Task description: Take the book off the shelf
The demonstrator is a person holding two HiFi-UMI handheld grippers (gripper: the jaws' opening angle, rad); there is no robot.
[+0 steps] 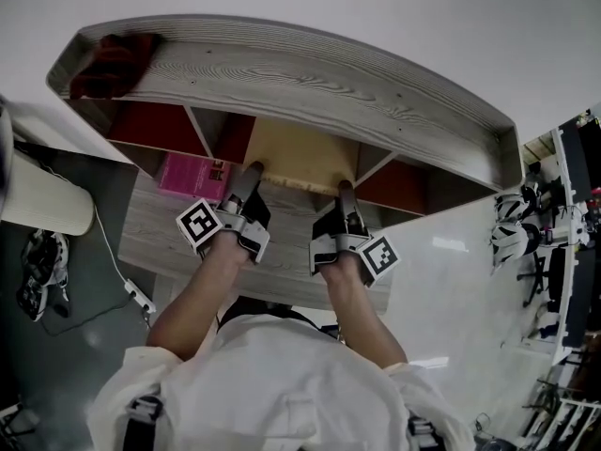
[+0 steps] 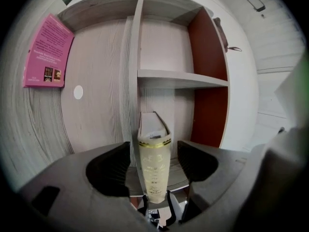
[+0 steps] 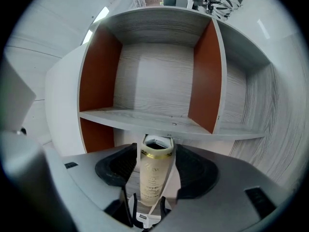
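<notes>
At the left gripper (image 2: 153, 145), pads spread wide and touching nothing, with a clear gap on each side of the book (image 2: 154, 173) that stands between them. At the right gripper (image 3: 155, 148), pads set close onto the two faces of the same book, pinching it as far as can be seen. In the head view, one gripper at each end of the book's near edge, its broad cream face turned up and reaching from gripper to gripper, in front of the middle compartment of the shelf (image 1: 310, 78). In both gripper views, only the narrow cream edge with a gold band shown to the camera, upright between the pads, its length running forward along the jaws toward the shelf. Just beyond the far end of that edge, a grey shelf board (image 3: 159, 121). On the left side, a thin upright divider (image 2: 136, 57) just beside the book. Open room above the board, between the red side walls (image 3: 96, 76). Well apart at the far left, a pink book (image 2: 46, 52) on the grey wood.
</notes>
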